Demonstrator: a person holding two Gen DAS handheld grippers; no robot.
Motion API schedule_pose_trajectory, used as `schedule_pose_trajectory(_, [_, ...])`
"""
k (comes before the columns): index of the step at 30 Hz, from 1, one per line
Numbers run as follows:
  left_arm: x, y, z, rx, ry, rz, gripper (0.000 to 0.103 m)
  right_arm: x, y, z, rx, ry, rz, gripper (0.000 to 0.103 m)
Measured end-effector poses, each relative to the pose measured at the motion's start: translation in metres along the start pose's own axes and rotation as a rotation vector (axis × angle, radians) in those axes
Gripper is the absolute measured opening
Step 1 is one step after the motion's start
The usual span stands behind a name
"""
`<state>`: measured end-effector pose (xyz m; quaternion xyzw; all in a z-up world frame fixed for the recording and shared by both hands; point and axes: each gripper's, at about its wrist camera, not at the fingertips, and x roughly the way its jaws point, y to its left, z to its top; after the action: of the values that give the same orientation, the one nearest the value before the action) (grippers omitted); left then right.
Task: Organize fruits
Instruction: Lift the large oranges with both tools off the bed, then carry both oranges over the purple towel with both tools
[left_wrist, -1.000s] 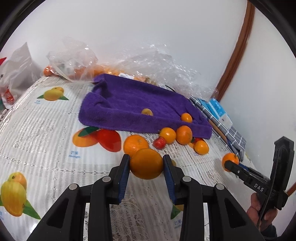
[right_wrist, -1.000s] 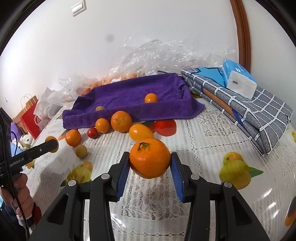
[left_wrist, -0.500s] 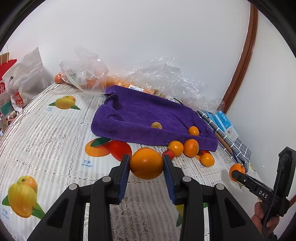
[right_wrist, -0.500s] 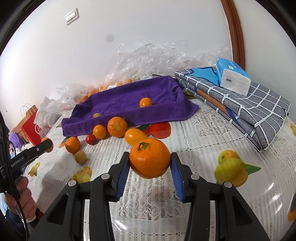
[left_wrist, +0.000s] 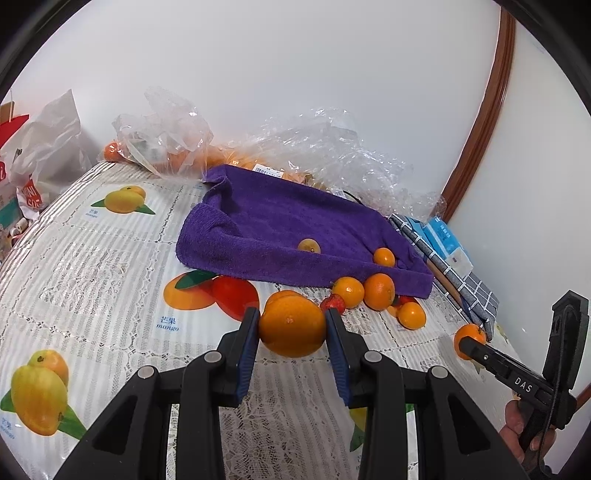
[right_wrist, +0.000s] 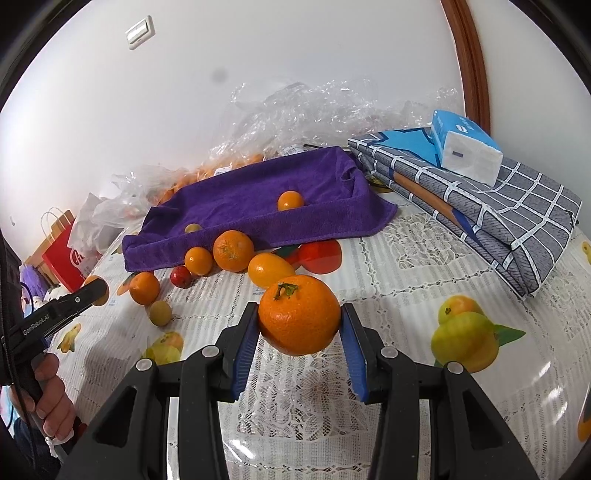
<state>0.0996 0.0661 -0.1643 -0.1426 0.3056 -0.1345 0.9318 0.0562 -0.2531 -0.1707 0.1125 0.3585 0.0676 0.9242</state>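
Observation:
My left gripper (left_wrist: 291, 326) is shut on a smooth orange (left_wrist: 291, 325) and holds it above the table. My right gripper (right_wrist: 299, 317) is shut on a stemmed mandarin (right_wrist: 299, 314), also held above the table. A purple towel (left_wrist: 288, 225) lies shaped like a tray at the back, with two small fruits (left_wrist: 384, 256) in it; it also shows in the right wrist view (right_wrist: 251, 192). Several loose oranges (right_wrist: 233, 250) and a small red fruit (right_wrist: 181, 276) lie along its front edge.
Clear plastic bags (left_wrist: 332, 147) with more oranges lie behind the towel. A folded grey checked cloth (right_wrist: 498, 206) with a blue tissue pack (right_wrist: 465, 151) sits at the right. A red paper bag (right_wrist: 62, 254) stands at the far left. The tablecloth (left_wrist: 92, 258) has printed fruit pictures.
Both grippers have risen and drawn back a little from the towel, each still holding its fruit. The loose fruit on the table has not moved.

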Motion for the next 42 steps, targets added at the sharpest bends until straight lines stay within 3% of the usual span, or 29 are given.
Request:
schedule_pose_trajectory(18, [0.004, 0.006, 0.0, -0.019, 0.013, 0.002, 0.034, 0.003, -0.002, 0.0, 0.009, 0.01, 0.013, 0.043])
schedule_pose_trajectory(24, [-0.002, -0.005, 0.0, 0.031, -0.002, -0.005, 0.034, -0.003, -0.001, 0.001, 0.006, -0.018, -0.026, 0.043])
schedule_pose_trajectory(27, [-0.005, -0.004, 0.003, 0.001, 0.009, -0.009, 0.034, -0.005, 0.005, 0.005, -0.026, -0.016, -0.037, 0.043])
schedule_pose_trajectory(31, [-0.012, -0.004, 0.021, -0.035, -0.01, -0.031, 0.034, -0.011, 0.015, 0.018, -0.059, -0.032, -0.008, 0.043])
schedule_pose_trajectory(35, [-0.017, -0.011, 0.05, -0.005, -0.05, 0.004, 0.034, -0.013, 0.03, 0.043, -0.109, -0.067, 0.008, 0.043])
schedule_pose_trajectory(42, [0.008, -0.009, 0.092, -0.023, -0.075, 0.026, 0.034, -0.001, 0.043, 0.096, -0.122, -0.155, 0.039, 0.043])
